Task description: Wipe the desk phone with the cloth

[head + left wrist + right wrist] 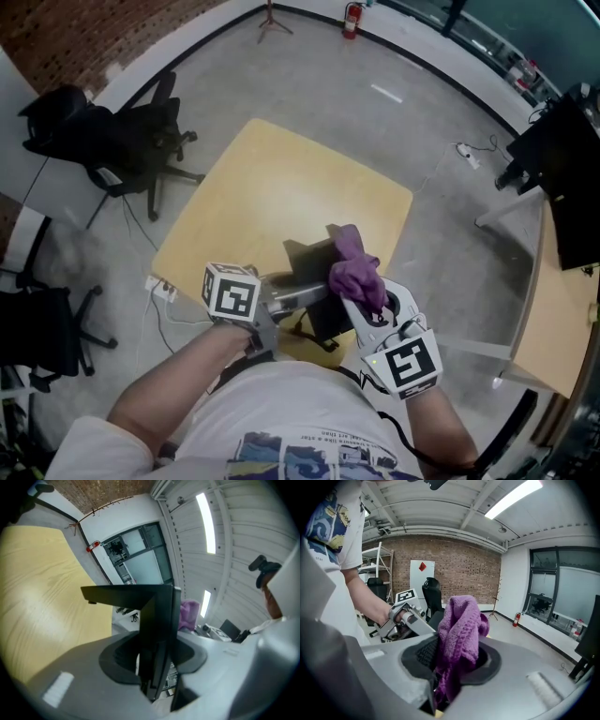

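Between the left tool's [154,660] jaws: the desk phone [159,616], a flat black body seen edge-on, clamped from both sides with the jaws about half apart.
Between the right tool's [450,679] jaws: the purple cloth [459,634], gripped at its lower end, the bunched upper part standing up ahead of the jaws.
Head view alone: both tools meet over the near edge of the tan worktop [272,183]; the cloth lies against the phone just ahead of the right tool and to the right of the left tool's tips.
Left gripper view alone: the cloth peeks out from behind the phone's far edge, beyond the jaws; a fire extinguisher [93,547] stands far ahead.
Right gripper view alone: the hand [382,613] carrying the left tool shows left of the cloth; beyond them are an office chair [431,592] and a brick wall [459,564].
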Demonstrator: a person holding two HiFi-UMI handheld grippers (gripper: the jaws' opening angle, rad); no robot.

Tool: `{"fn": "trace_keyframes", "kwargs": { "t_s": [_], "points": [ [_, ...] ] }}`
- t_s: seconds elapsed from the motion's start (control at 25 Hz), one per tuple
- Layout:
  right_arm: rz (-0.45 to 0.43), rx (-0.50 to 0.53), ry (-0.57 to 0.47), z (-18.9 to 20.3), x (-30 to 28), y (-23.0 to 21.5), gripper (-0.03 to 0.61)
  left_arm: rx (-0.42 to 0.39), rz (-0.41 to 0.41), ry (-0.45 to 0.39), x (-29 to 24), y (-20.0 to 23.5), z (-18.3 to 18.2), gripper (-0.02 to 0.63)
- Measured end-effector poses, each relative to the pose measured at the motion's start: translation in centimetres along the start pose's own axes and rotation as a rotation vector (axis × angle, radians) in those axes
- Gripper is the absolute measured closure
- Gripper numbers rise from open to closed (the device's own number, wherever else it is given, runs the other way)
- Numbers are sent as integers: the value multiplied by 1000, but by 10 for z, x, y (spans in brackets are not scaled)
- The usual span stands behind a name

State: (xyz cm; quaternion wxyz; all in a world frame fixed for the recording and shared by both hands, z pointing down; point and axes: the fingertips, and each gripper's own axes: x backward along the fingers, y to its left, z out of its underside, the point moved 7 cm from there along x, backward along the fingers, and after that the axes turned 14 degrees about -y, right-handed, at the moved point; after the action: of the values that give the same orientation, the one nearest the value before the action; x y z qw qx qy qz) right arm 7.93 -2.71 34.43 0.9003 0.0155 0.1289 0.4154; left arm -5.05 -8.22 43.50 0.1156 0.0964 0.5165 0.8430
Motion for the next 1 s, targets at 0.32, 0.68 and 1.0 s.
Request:
{"fn": "trace_keyframes", "kwargs": {
  "t_s": [0.32,0.68,1.0],
  "points": [
    [9,-8,65,21,24,18,476,4,7,-27,6,-4,-15,431],
    [-5,94,56,6,39,23,476,-12,11,-41,10,-9,-20,431],
    [59,171,-70,-48,13,0,474,-8,18,-41,8,-15,-6,431]
  ]
}}
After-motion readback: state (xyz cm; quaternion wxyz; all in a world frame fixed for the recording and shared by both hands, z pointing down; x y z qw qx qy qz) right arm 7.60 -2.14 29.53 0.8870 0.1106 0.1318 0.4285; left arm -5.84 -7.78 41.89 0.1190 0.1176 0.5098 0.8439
